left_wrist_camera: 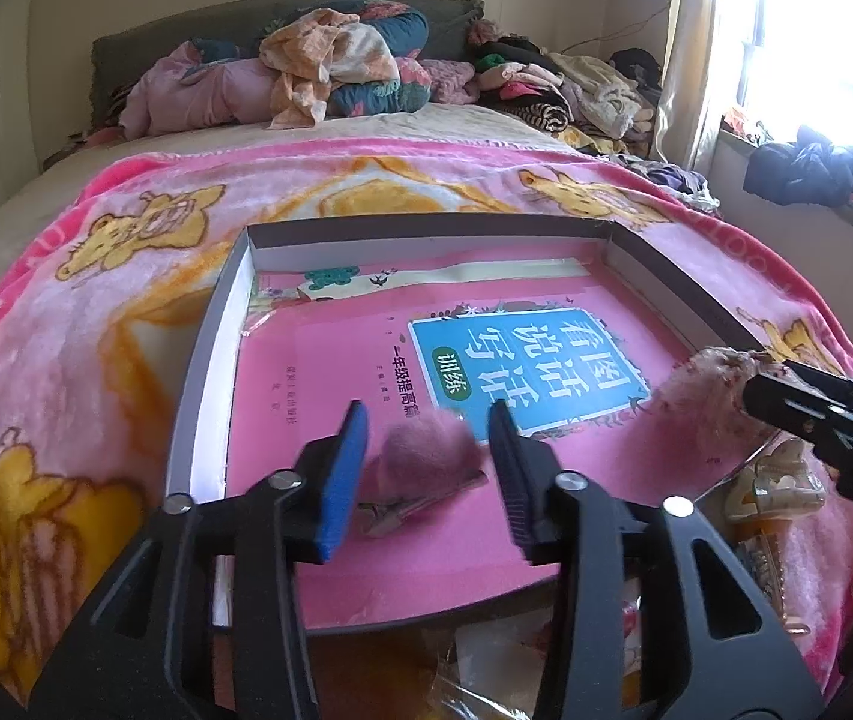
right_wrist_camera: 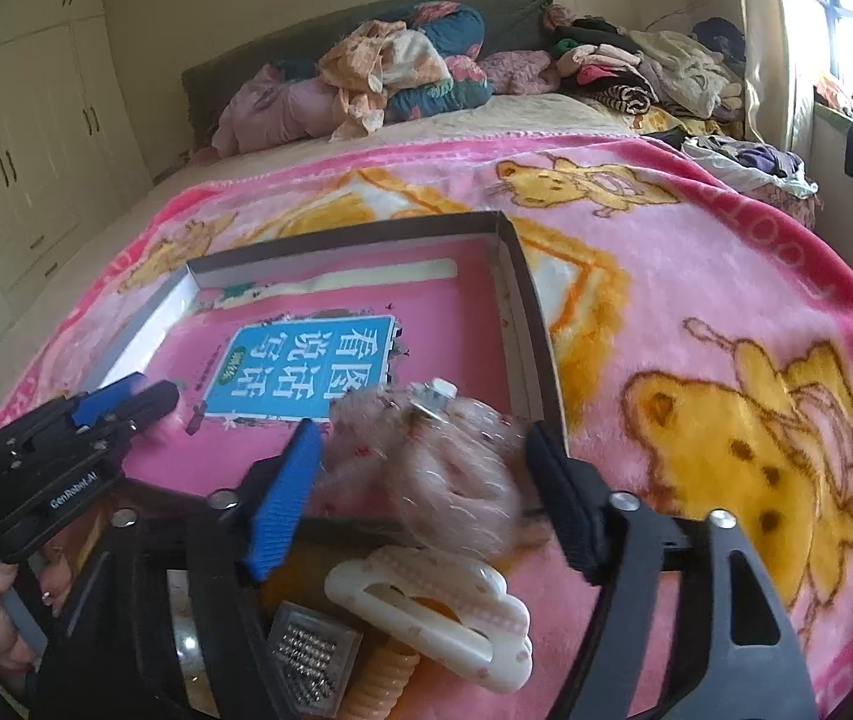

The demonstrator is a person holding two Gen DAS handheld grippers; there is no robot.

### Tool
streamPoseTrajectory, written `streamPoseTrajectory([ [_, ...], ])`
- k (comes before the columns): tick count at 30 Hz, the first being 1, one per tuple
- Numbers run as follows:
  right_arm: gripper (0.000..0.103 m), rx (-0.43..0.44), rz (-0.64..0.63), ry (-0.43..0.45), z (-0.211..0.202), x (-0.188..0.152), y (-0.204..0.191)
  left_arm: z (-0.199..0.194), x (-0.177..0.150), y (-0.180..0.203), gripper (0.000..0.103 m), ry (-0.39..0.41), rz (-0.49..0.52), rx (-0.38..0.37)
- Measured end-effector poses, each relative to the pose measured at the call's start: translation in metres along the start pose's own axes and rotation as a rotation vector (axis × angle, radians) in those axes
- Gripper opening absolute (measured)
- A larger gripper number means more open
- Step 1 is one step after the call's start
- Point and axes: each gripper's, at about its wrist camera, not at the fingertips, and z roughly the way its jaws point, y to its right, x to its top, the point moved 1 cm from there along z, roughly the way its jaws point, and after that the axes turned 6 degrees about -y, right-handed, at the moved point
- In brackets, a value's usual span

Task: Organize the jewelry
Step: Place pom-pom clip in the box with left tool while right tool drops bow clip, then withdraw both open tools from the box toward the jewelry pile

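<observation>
— Left gripper (left_wrist_camera: 426, 420)?
— Jaws apart around the pink pompom hair clip (left_wrist_camera: 420, 462), lying on the pink book (left_wrist_camera: 318, 372) in the box (pads not pressing).
— Right gripper (right_wrist_camera: 426, 450)?
— Spread wide; fluffy hair tie (right_wrist_camera: 426, 456) between, blurred.

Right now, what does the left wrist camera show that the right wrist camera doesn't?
Only the left wrist view shows the pink fuzzy hair clip lying on the book between the open left gripper. Only the right wrist view shows the white claw clip and the rhinestone clip. Both show the shallow box, the pink book and the pale fluffy hair piece in the right gripper.
</observation>
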Motion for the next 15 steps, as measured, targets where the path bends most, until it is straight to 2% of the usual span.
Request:
streamPoseTrajectory([
  [5,0.078,0.009,0.016,0.045,-0.018,-0.002,0.004,-0.01,-0.002,0.0,0.051,0.014,0.002,0.015],
  [7,0.078,0.011,0.017,0.062,-0.027,-0.004,0.005,-0.017,-0.004,0.002,0.063,0.025,0.002,0.021],
  [13,0.082,0.022,0.019,0.087,-0.047,-0.014,0.004,-0.039,-0.009,0.002,0.085,0.062,-0.015,0.033],
  [15,0.082,0.027,0.019,0.092,-0.052,-0.018,0.003,-0.047,-0.011,0.002,0.089,0.077,-0.02,0.031],
])
